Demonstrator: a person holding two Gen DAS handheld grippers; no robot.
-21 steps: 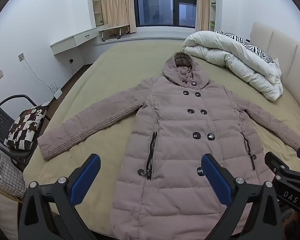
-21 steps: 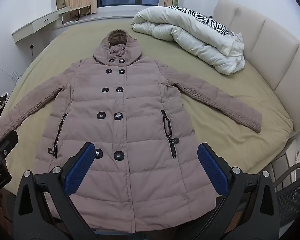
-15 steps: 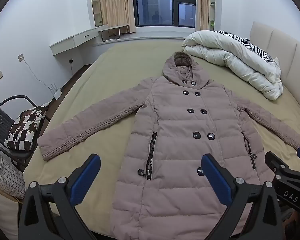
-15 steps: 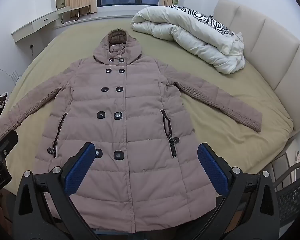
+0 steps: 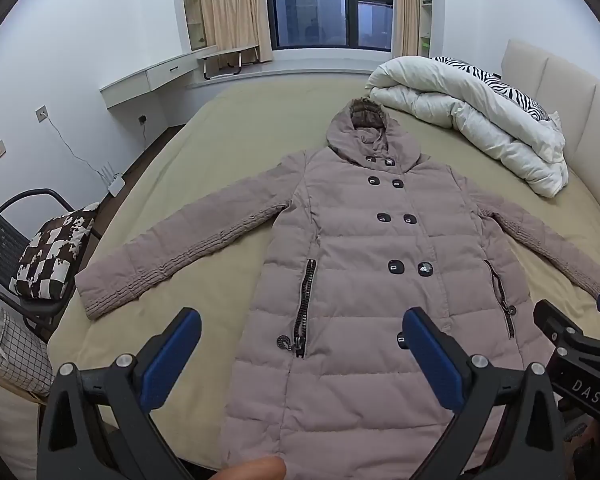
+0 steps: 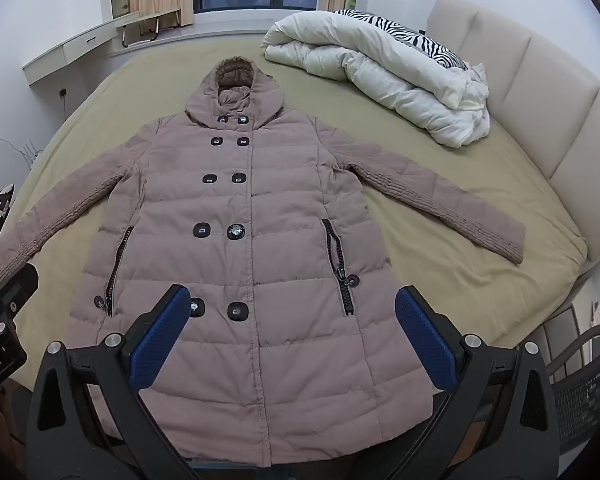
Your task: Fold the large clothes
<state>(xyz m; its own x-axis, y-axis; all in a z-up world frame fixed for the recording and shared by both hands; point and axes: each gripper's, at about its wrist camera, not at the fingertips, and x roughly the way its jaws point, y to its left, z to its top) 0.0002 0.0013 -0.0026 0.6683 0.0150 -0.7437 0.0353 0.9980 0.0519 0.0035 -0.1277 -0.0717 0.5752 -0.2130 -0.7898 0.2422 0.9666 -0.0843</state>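
A long dusty-pink padded coat (image 5: 360, 248) with a hood and black buttons lies flat, front up, on the bed, both sleeves spread out; it fills the right wrist view (image 6: 252, 208) too. My left gripper (image 5: 300, 336) is open and empty, held above the coat's lower left part near the hem. My right gripper (image 6: 292, 304) is open and empty above the coat's lower middle. The right gripper's body shows at the right edge of the left wrist view (image 5: 572, 344).
The bed (image 5: 228, 152) has an olive sheet. A rolled white duvet with a zebra pillow (image 5: 472, 112) lies at the far right by the padded headboard (image 6: 548, 92). A chair with a patterned cushion (image 5: 44, 256) and a checked basket (image 5: 12, 348) stand left of the bed.
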